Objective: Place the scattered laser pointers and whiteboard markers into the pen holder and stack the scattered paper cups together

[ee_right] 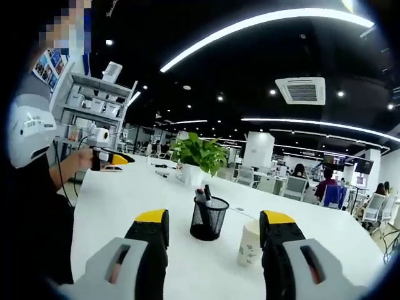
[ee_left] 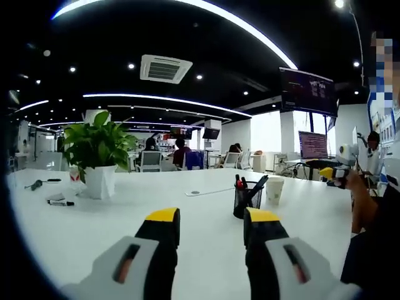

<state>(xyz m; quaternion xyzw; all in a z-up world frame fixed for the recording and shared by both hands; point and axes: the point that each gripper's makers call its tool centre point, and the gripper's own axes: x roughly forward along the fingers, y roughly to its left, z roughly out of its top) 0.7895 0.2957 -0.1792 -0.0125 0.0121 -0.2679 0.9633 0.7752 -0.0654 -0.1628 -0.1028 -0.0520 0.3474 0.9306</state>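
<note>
A black mesh pen holder with several pens in it stands on the white table. Beside it stands a white paper cup. A marker and a dark pen-like object lie far left near the plant; two small dark pens lie by the pot. My left gripper is open and empty, short of the holder. My right gripper is open and empty, with holder and cup ahead between its jaws. Each gripper also shows in the other's view.
A leafy plant in a white pot stands on the table. A person in dark clothes stands at the table edge. Office chairs, seated people and screens fill the background. A shelf unit stands behind.
</note>
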